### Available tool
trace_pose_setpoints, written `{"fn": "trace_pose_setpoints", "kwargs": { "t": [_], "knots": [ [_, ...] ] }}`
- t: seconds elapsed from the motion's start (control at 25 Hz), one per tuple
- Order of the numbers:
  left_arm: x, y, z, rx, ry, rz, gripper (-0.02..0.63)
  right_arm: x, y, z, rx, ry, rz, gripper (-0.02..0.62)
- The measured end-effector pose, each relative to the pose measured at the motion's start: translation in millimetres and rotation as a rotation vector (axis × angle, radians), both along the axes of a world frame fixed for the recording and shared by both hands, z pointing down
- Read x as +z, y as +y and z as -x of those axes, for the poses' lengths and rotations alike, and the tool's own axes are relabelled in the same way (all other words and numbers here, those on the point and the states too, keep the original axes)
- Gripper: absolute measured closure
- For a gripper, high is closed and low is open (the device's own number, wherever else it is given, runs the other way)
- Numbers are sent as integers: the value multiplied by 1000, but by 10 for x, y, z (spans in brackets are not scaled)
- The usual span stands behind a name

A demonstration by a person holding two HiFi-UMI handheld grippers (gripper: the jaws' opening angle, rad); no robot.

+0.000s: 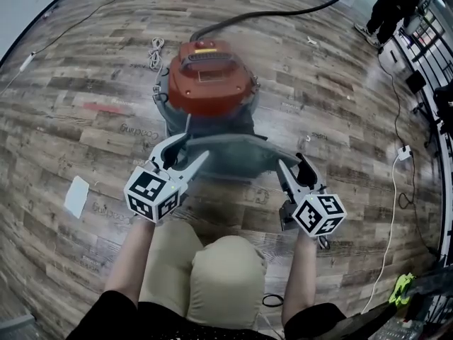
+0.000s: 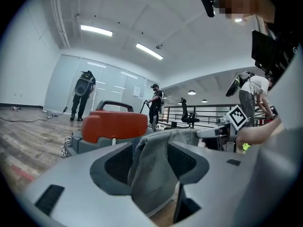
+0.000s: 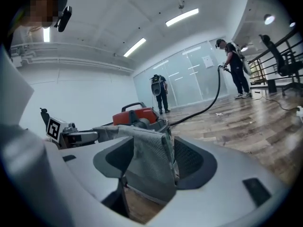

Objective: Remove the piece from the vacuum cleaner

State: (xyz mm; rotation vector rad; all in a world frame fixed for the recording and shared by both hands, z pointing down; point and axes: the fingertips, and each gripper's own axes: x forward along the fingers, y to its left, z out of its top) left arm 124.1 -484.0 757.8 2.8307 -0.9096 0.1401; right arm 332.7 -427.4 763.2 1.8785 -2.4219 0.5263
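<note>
The vacuum cleaner (image 1: 209, 76) stands on the wooden floor, with a red top and a grey body. A grey fabric piece (image 1: 233, 154) stretches across its near side. My left gripper (image 1: 192, 149) is at the piece's left end and my right gripper (image 1: 291, 163) at its right end. In the left gripper view the fabric (image 2: 154, 169) hangs between open jaws, the pads showing on both sides of it. The right gripper view shows the same: the fabric (image 3: 151, 160) lies between open jaws, the vacuum (image 3: 135, 116) behind it.
A black hose (image 1: 283, 9) runs from the vacuum to the far right. A coiled white cord (image 1: 156, 52) lies to its left and a paper sheet (image 1: 76, 195) on the floor at left. A white cable (image 1: 393, 211) runs along the right. A person (image 1: 393, 6) stands far right.
</note>
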Motion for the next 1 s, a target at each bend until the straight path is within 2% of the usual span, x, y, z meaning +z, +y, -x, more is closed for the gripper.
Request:
{"fn": "trace_pose_setpoints", "kwargs": {
  "t": [0.12,0.16,0.2,0.28,0.72,1.0],
  "knots": [
    [24,14,-12,1,-15,10,387,3,-4,80,-1,58,13,340],
    [34,20,5,-3,-25,12,397,17,15,79,13,77,18,413],
    [42,34,15,-1,-35,14,493,33,35,77,22,89,24,493],
    [49,96,3,20,-41,19,577,49,80,97,25,88,26,557],
    [-7,334,77,84,-6,19,588,15,329,326,22,49,-9,571],
    [8,475,178,89,21,35,588,13,463,448,30,43,-10,571]
  ]
}}
